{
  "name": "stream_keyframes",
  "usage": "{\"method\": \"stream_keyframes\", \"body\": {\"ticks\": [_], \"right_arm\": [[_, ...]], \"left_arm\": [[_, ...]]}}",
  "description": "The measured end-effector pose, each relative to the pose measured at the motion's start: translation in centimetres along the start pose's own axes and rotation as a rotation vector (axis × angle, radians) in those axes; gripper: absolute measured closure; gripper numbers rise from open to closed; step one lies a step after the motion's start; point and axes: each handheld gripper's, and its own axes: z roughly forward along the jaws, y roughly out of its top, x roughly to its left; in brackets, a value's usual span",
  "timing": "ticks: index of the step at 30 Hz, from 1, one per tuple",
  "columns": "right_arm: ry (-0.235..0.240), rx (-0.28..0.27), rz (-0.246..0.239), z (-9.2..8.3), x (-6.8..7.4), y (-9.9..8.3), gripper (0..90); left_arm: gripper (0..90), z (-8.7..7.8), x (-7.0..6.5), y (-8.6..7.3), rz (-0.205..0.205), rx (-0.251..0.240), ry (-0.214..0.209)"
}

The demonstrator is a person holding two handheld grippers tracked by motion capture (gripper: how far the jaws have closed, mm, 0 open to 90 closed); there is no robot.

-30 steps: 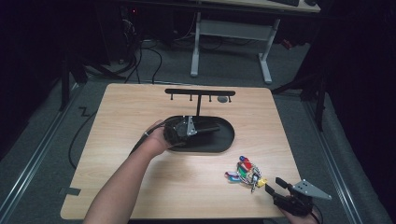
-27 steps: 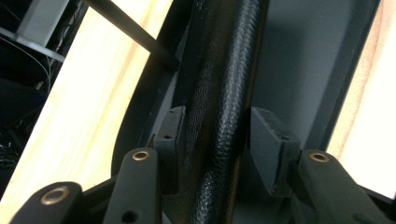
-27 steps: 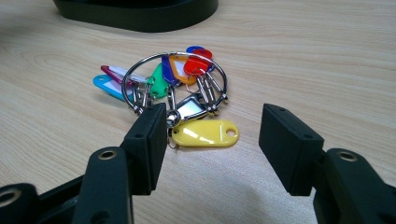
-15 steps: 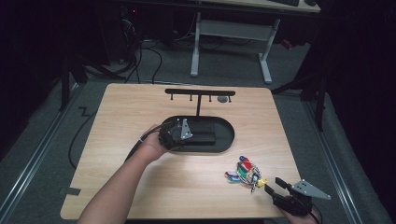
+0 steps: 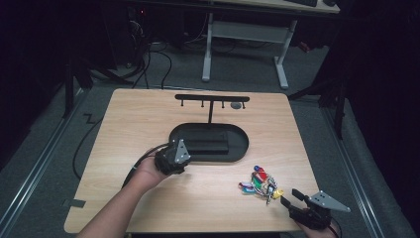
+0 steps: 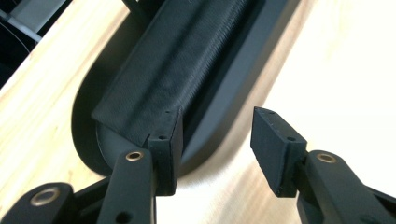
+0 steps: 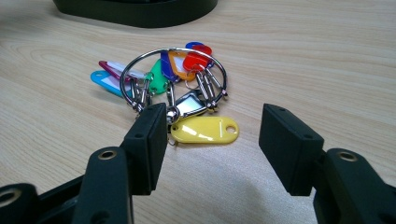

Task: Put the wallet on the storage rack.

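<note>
The bunch of keys (image 7: 175, 91) lies near the table's (image 5: 148, 119) front right corner, just ahead of the right gripper (image 7: 212, 149), whose jaws gape wide and empty. The left gripper (image 6: 215, 140), also wide open and empty, sits farther off at the black tray's (image 5: 178, 134) left end.

The table (image 5: 148, 124) has a pale wood-grain top with a smooth, faintly shiny finish. The oval tray (image 6: 88, 140) looks like matt black plastic, and the block (image 6: 187, 60) inside it shows fine ridged lines. The key ring (image 7: 173, 74) is bright polished metal carrying glossy coloured plastic tags (image 7: 205, 130).
</note>
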Motion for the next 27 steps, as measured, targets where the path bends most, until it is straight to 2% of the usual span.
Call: {"method": "stream_keyframes", "body": {"ticks": [5,7,18,22,27], "right_arm": [[-0.001,0.0,-0.003,0.0,0.0,0.0,42.4],[-0.001,0.002,-0.003,0.0,0.0,0.0,42.3],[0.005,0.01,-0.006,0.2,0.1,-0.1,42.3],[0.006,0.013,-0.008,0.2,0.2,-0.1,42.3],[0.012,0.011,-0.016,0.2,0.2,0.0,42.2]], "left_arm": [[52.7,-0.5,-0.8,-1.3,-0.035,-0.02,-0.006],[52.5,-0.8,-1.4,-2.3,-0.074,-0.036,-0.007],[51.4,-2.2,-2.7,-6.1,-0.172,-0.072,-0.015],[51.4,-2.8,-2.9,-7.1,-0.248,-0.099,-0.029],[49.7,-3.9,-4.2,-8.2,-0.291,-0.11,-0.045]]}}
